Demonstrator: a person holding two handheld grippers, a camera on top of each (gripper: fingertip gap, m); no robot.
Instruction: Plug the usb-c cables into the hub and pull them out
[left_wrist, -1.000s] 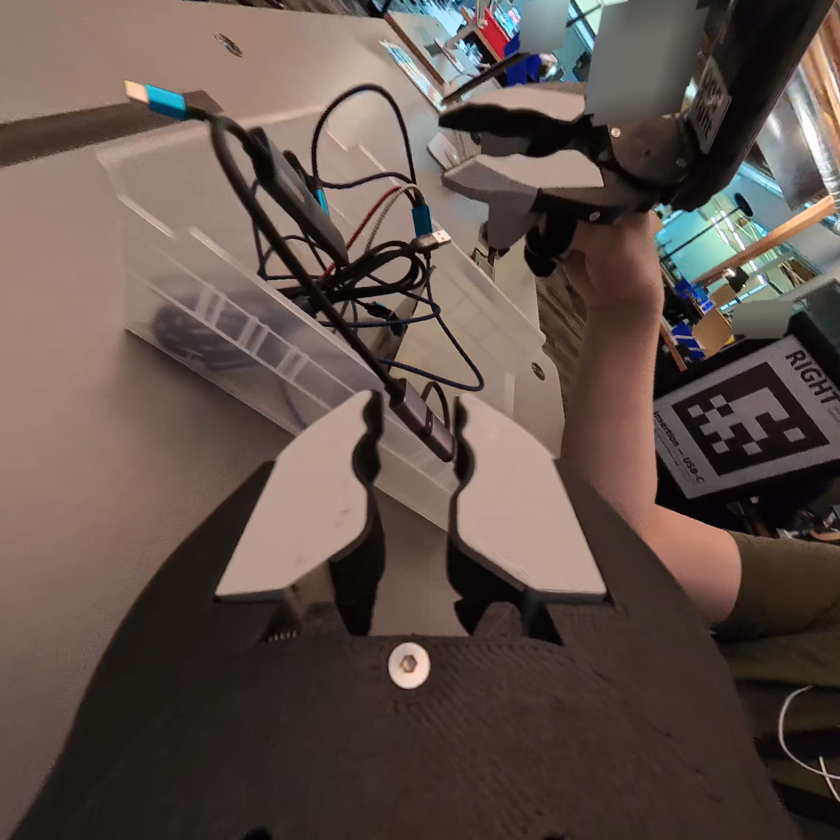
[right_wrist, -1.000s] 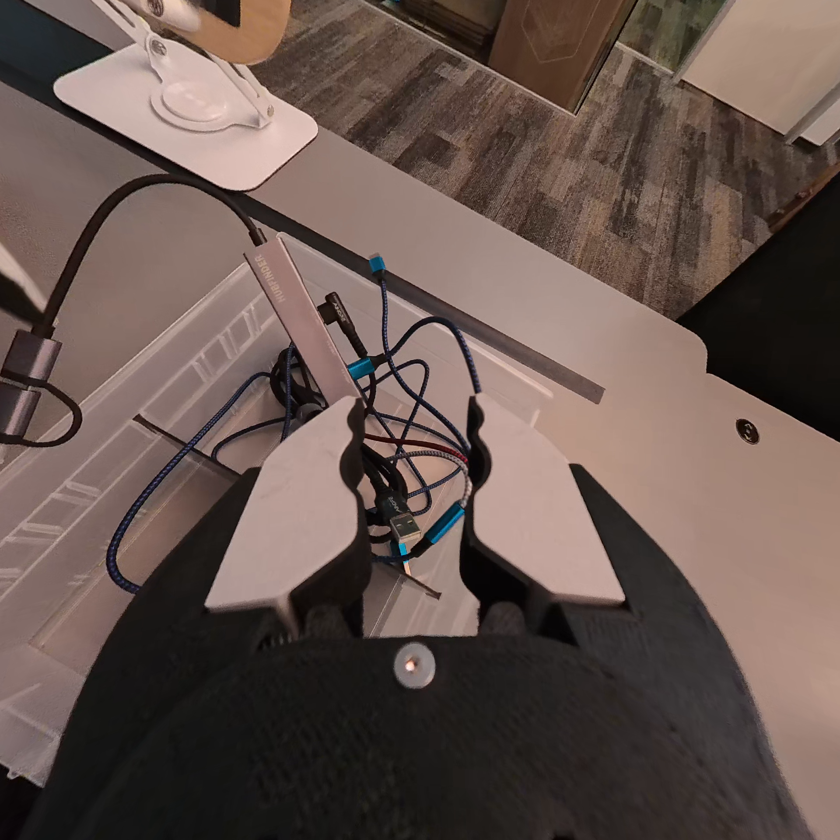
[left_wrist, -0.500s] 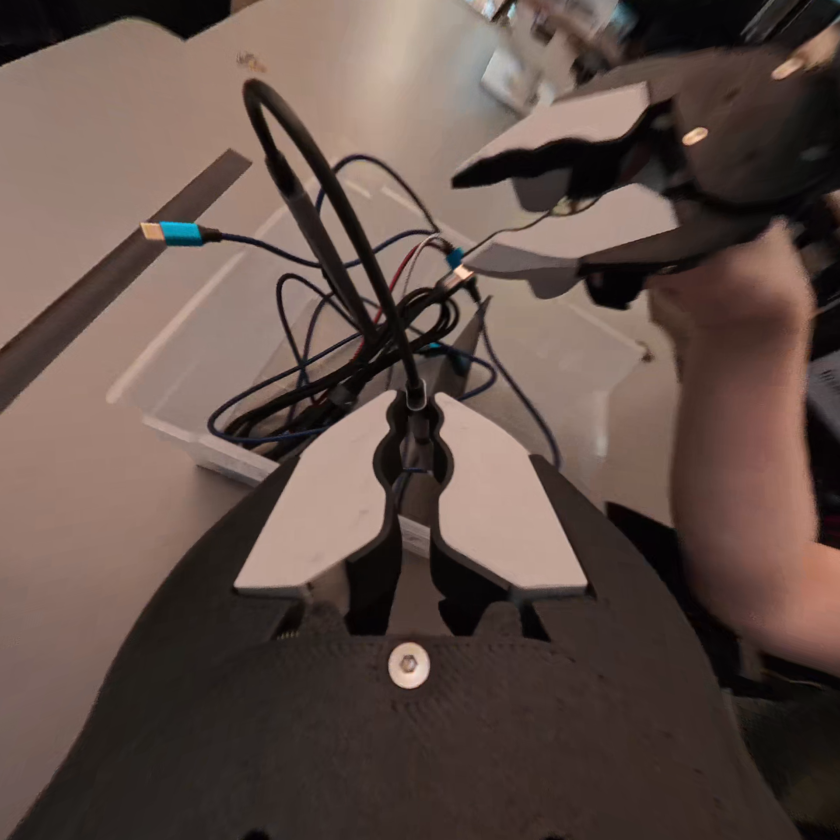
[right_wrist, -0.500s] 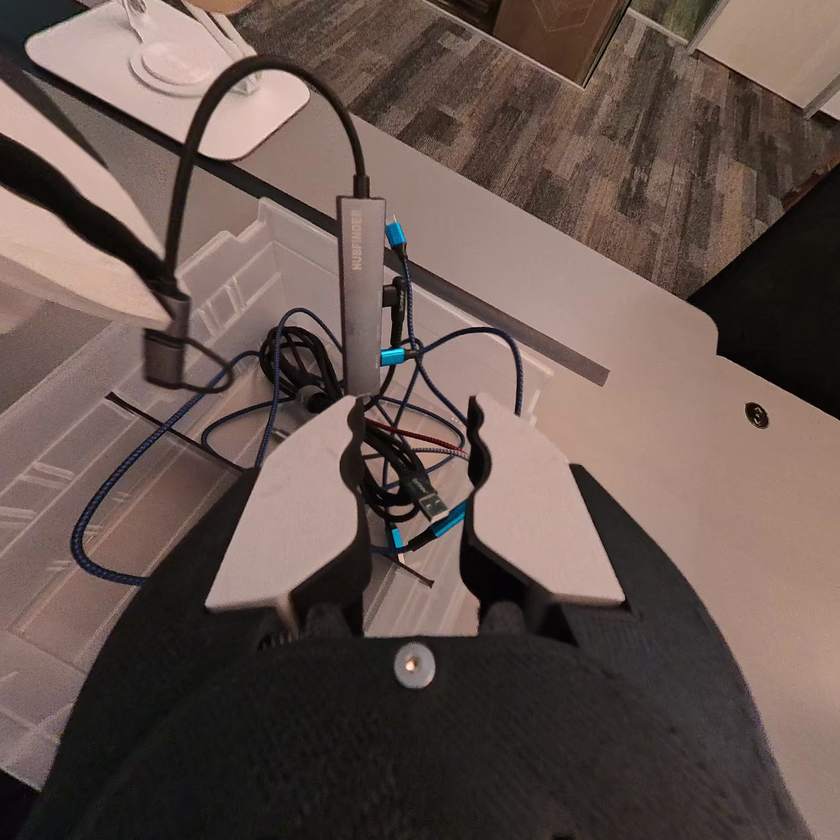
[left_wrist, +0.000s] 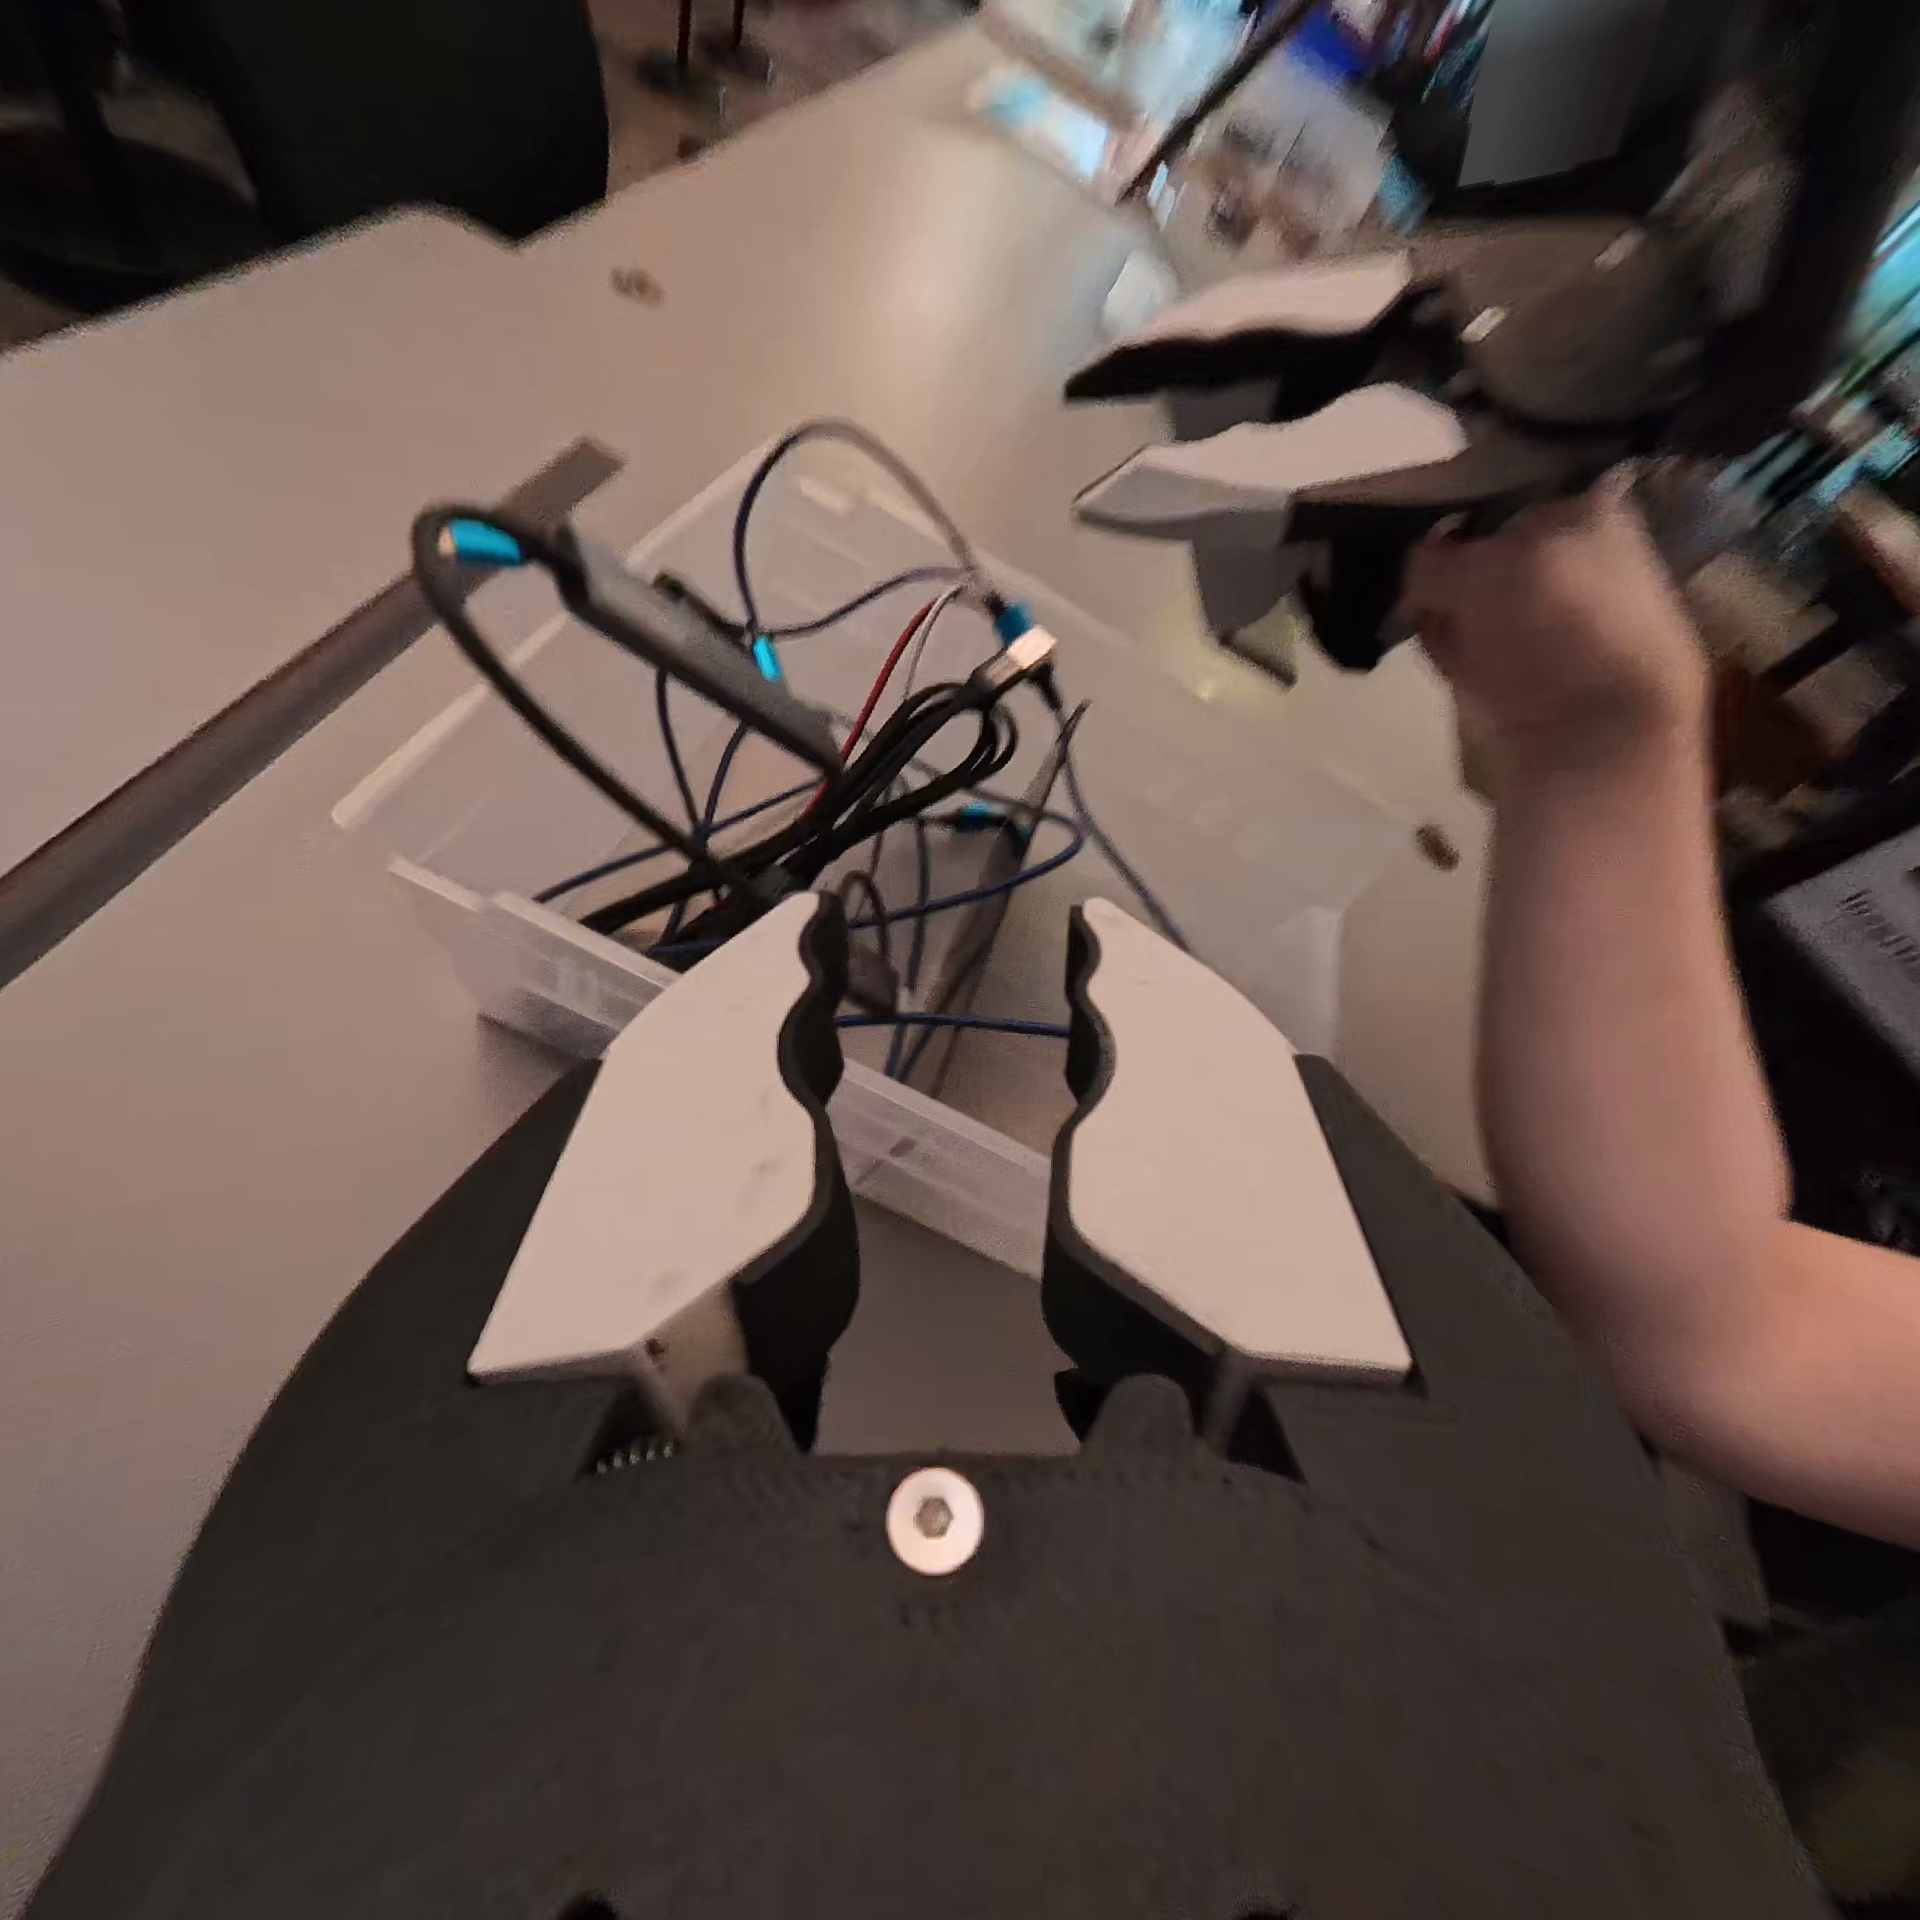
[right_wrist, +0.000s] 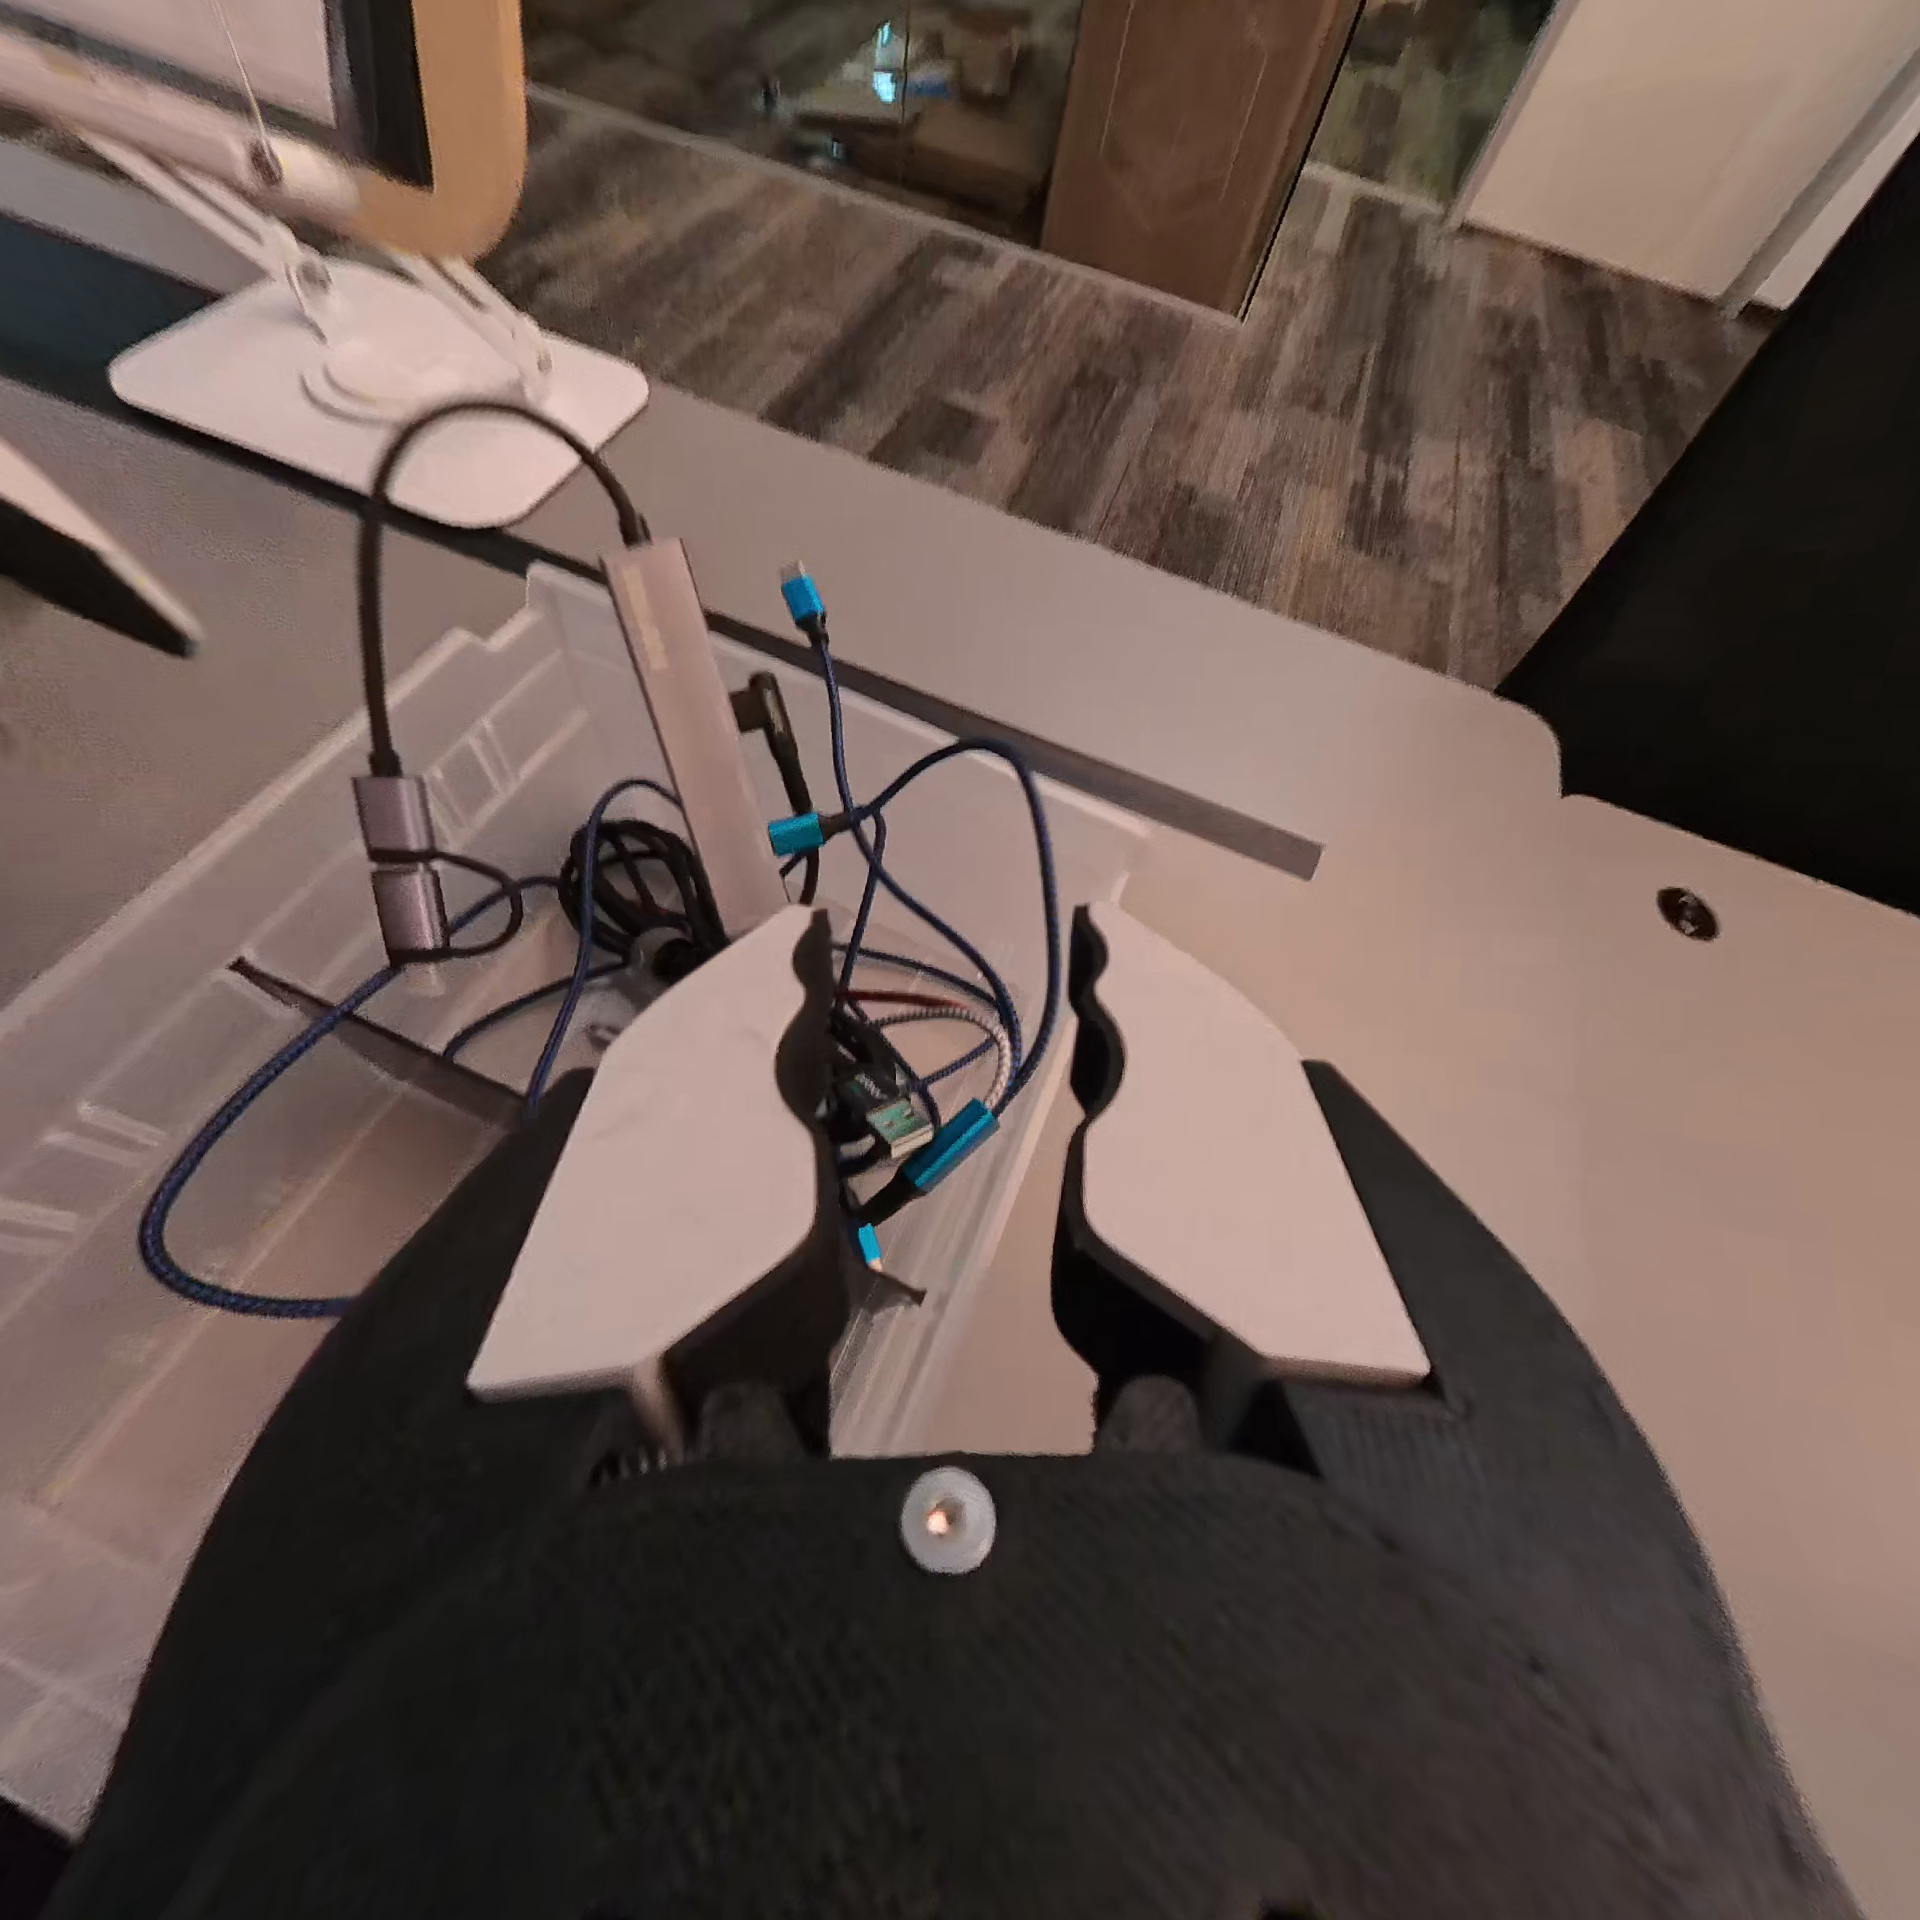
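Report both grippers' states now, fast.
Left gripper: open, holding nothing, above the clear bin.
Right gripper: open, holding nothing, over the tangled cables.

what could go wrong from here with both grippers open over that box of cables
1. Nothing holds the hub: both the left gripper and right gripper are open, and the hub leans steeply in the clear box, so it may topple.
2. The blue cables are knotted with black ones; pulling one plug may drag the whole tangle along.
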